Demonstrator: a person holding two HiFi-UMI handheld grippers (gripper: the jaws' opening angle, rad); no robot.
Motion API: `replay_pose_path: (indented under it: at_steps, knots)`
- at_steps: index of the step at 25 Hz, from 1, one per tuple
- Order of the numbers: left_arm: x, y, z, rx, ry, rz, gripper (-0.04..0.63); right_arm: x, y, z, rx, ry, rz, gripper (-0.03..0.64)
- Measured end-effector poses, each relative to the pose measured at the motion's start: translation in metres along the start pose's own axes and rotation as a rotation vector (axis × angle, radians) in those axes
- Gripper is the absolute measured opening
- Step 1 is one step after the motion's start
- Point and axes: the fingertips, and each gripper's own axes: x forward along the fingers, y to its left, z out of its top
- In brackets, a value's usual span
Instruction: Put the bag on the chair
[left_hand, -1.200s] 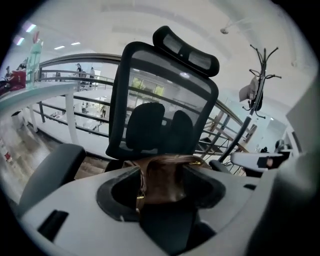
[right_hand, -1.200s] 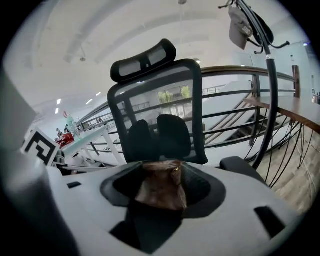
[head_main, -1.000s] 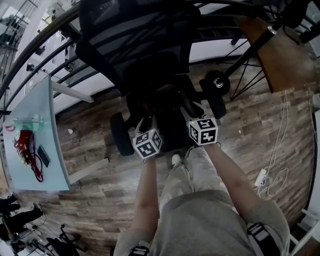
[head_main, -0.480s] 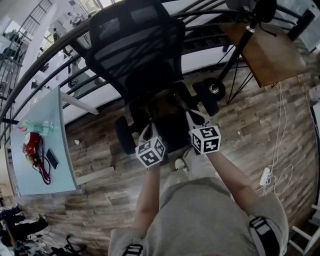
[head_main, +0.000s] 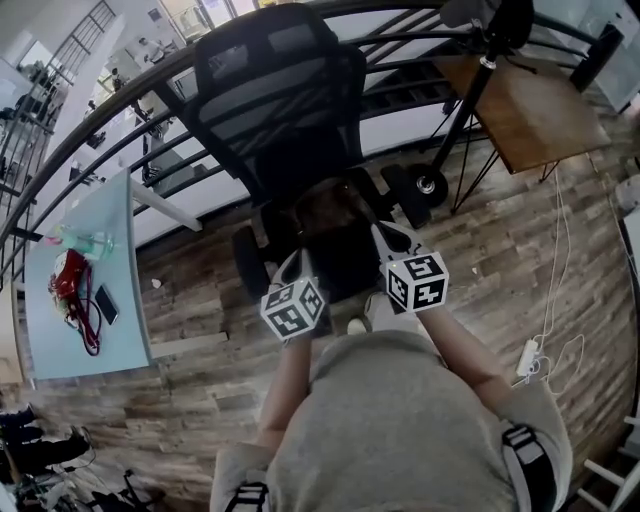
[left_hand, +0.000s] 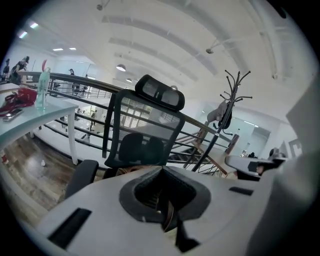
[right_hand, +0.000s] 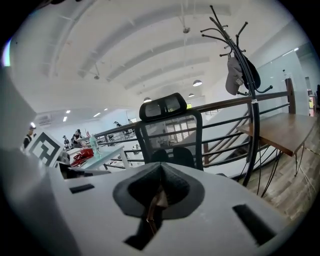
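Observation:
A black mesh office chair (head_main: 275, 100) stands in front of me. A brown bag (head_main: 325, 205) lies on its seat between the armrests. My left gripper (head_main: 297, 262) and right gripper (head_main: 385, 232) reach over the seat's front edge to the bag's near side. In the left gripper view the jaws (left_hand: 165, 220) are shut on a thin brown strip of the bag, with the chair (left_hand: 150, 130) behind. In the right gripper view the jaws (right_hand: 150, 210) likewise pinch a brown fold, facing the chair (right_hand: 170, 130). Most of the bag is hidden in both gripper views.
A glass table (head_main: 120, 330) at the left carries a red item, a bottle and a phone. Behind the chair runs a black railing (head_main: 130, 110). A coat stand (head_main: 480, 80) and a wooden table (head_main: 530, 100) stand at the right, a power strip with cable (head_main: 527, 355) on the floor.
The head view has tilted, so more of the chair's back shows and the chair sits lower in view. Both grippers stay at the seat's front edge, a little wider apart.

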Motion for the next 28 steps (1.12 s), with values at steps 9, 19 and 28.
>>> replay_pose_path:
  at_steps: [9,19,28]
  knots:
    - [-0.021,-0.002,0.005,0.006,0.001,-0.027,0.003,-0.02,0.018,0.008,0.006,-0.027,0.028,0.005]
    - [-0.022,-0.011,0.004,0.008,0.008,-0.045,0.003,-0.027,0.022,0.011,0.002,-0.029,0.045,0.004]
    - [-0.02,-0.017,0.003,0.001,0.025,-0.061,0.003,-0.028,0.023,0.012,0.004,-0.026,0.049,0.005]
